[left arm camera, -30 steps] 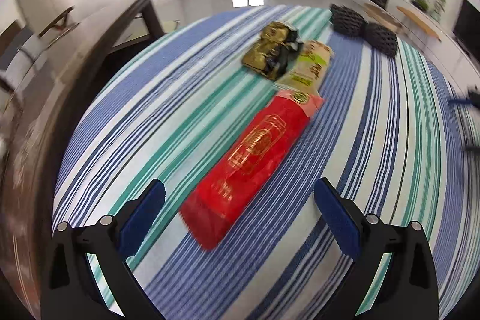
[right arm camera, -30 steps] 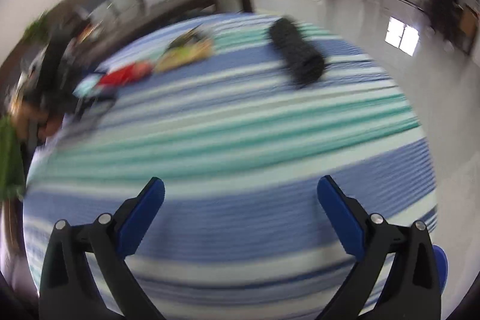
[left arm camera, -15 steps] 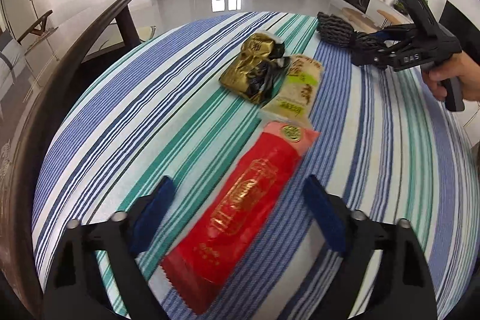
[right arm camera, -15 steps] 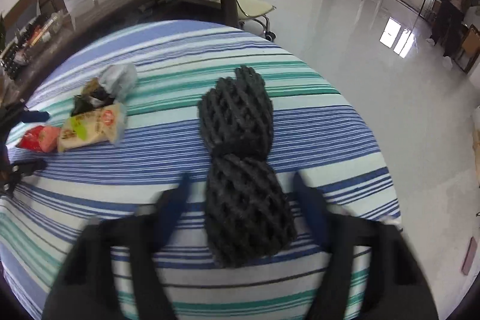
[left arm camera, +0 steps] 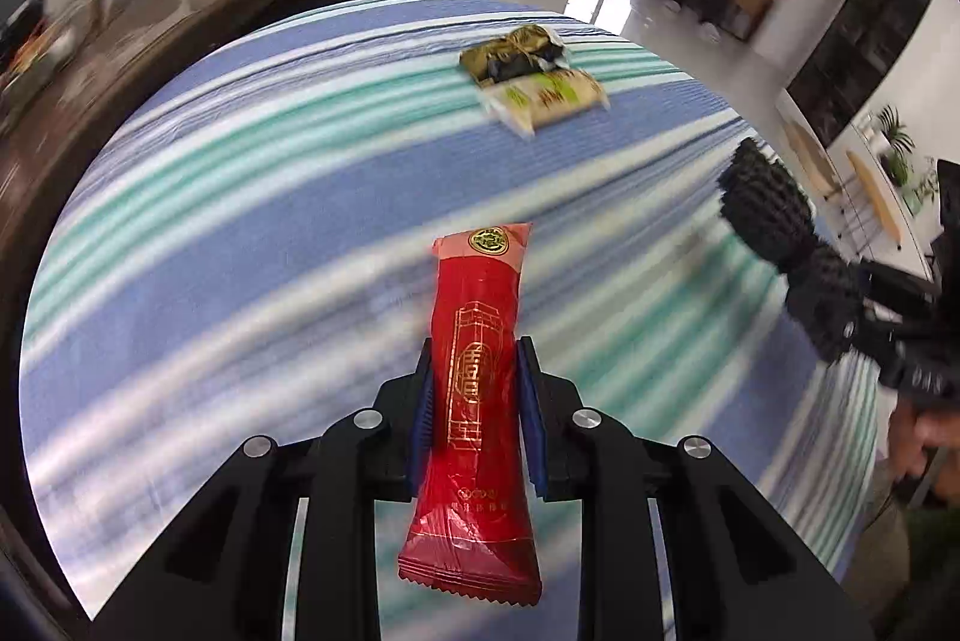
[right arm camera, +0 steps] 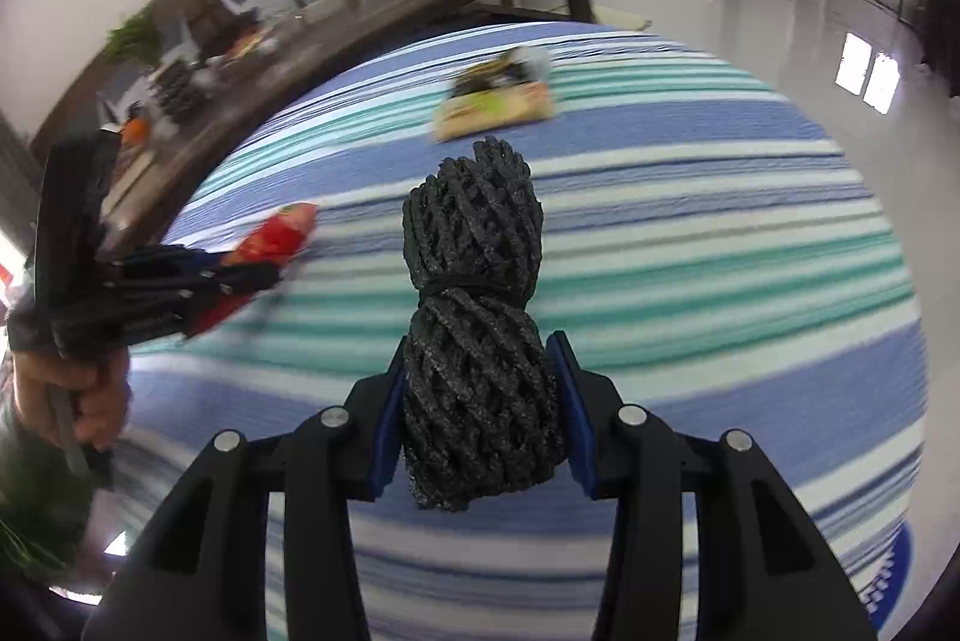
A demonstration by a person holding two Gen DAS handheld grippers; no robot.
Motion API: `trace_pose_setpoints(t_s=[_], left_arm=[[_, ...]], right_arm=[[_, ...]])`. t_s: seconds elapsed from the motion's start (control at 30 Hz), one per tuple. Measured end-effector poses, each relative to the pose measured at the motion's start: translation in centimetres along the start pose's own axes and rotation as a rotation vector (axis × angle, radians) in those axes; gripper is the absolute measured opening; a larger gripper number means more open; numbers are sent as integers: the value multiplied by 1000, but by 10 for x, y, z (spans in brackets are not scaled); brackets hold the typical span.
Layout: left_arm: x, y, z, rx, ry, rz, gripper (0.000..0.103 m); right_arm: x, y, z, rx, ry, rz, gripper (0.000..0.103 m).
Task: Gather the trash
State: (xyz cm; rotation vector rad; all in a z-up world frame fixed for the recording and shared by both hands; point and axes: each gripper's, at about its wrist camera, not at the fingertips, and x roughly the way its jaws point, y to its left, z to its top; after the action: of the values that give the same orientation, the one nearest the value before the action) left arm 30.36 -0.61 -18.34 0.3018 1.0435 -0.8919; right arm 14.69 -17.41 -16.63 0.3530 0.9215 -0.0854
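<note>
A: Blue-padded left gripper (left arm camera: 474, 401) clamped on what?
B: Long red foil snack wrapper (left arm camera: 477, 383), mid-length, pointing forward above the blue-green striped tablecloth (left arm camera: 240, 221).
A: Right gripper (right arm camera: 477, 413)?
B: Jaws closed on the black foam-net bundle (right arm camera: 474, 317), tied at its waist.
A: Other trash?
B: Crumpled gold-black wrapper (left arm camera: 513, 56) touching a beige-green snack packet (left arm camera: 549, 101), far side of the cloth.
</note>
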Motion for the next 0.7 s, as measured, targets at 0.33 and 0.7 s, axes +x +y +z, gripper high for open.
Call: trace_pose_setpoints(t_s=[0.33, 0.7], left_arm=[[-28, -33, -71, 19, -105, 118, 78], [-8, -26, -69, 28, -79, 197, 99]], right_arm=[[18, 27, -35, -110, 26, -142, 79], [21, 27, -47, -178, 22, -149, 95]])
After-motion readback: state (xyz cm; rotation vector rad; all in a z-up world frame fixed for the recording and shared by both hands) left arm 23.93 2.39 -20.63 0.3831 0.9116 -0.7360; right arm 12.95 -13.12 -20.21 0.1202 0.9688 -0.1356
